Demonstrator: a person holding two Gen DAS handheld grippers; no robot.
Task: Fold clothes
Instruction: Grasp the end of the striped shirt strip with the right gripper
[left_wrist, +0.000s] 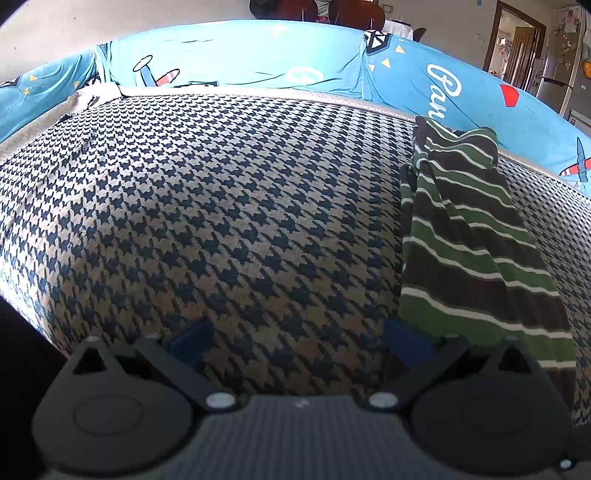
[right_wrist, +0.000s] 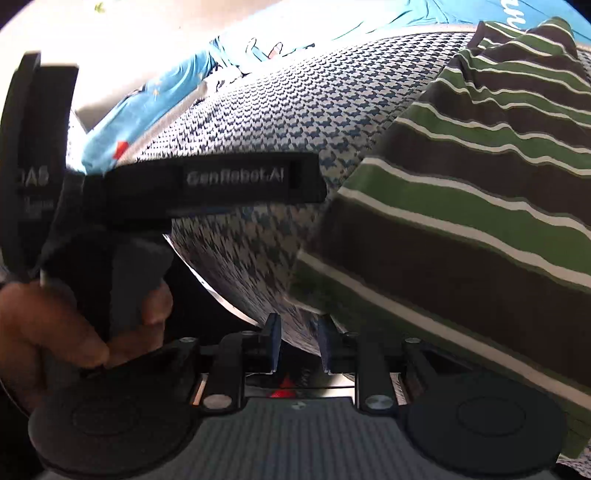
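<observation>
A green, brown and white striped garment lies in a long rumpled strip on the right of a houndstooth-covered seat. My left gripper hangs over the seat's near edge, open wide with nothing between its blue pads; the garment's near end sits just past its right pad. In the right wrist view the striped garment fills the right side. My right gripper stands open by a narrow gap with only houndstooth cloth behind it. The garment's lower corner is just beyond the right fingertip.
A blue printed sofa cover rises behind the seat. A hand holds the left device's black housing, which crosses the left of the right wrist view. The seat's near edge drops into dark shadow. A doorway and fridge stand far right.
</observation>
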